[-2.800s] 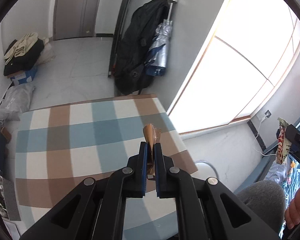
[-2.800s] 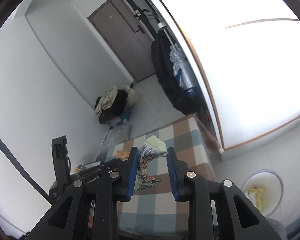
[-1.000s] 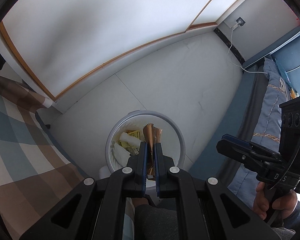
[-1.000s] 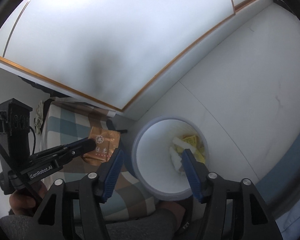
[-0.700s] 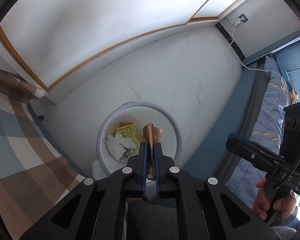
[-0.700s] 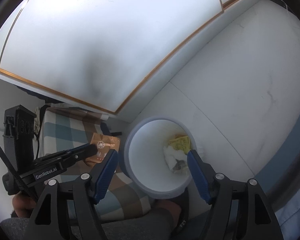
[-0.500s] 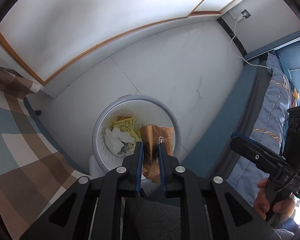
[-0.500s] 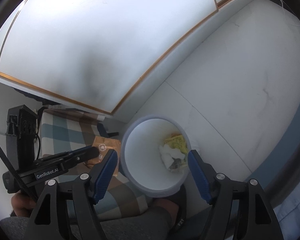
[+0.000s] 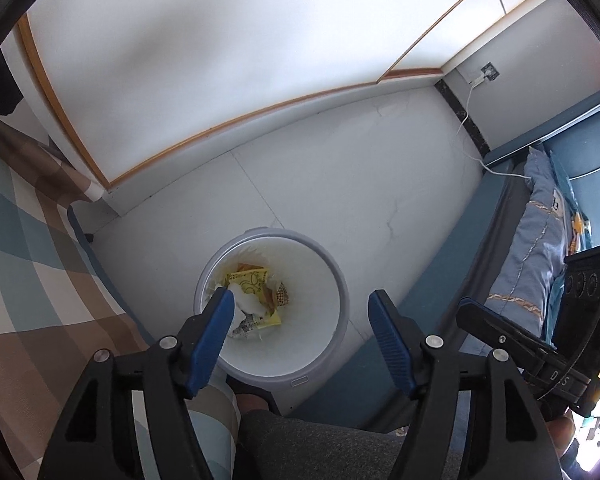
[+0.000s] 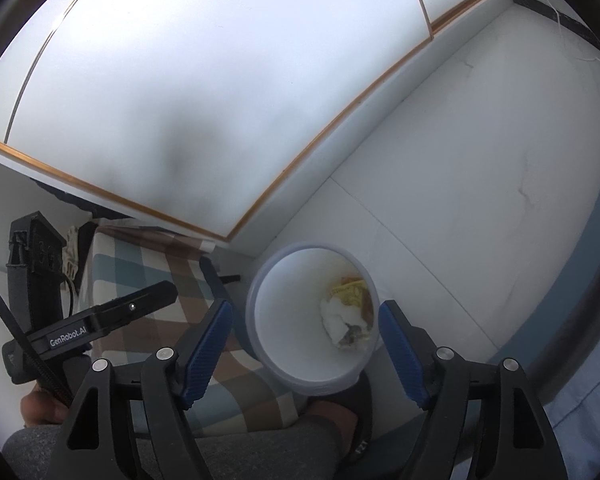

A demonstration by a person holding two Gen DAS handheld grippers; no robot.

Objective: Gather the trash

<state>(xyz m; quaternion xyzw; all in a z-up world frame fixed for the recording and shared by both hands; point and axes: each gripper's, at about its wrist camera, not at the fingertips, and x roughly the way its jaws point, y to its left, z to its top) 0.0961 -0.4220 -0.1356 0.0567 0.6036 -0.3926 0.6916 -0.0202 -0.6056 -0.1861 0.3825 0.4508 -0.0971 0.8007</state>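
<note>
Our left hand-held gripper (image 9: 300,320) hangs above the round white plastic bin (image 9: 328,364), its jaws just opened wide and empty, so the wrappers (image 9: 252,284) lie inside; our right hand-held gripper (image 10: 306,330), likewise spread empty, waits above it.

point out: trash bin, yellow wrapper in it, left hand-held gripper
trash bin (image 9: 342,300): left wrist view, right side of its rim
yellow wrapper (image 9: 249,281): left wrist view, its printed face
left hand-held gripper (image 9: 300,334): left wrist view, midway between its open blue fingertips
</note>
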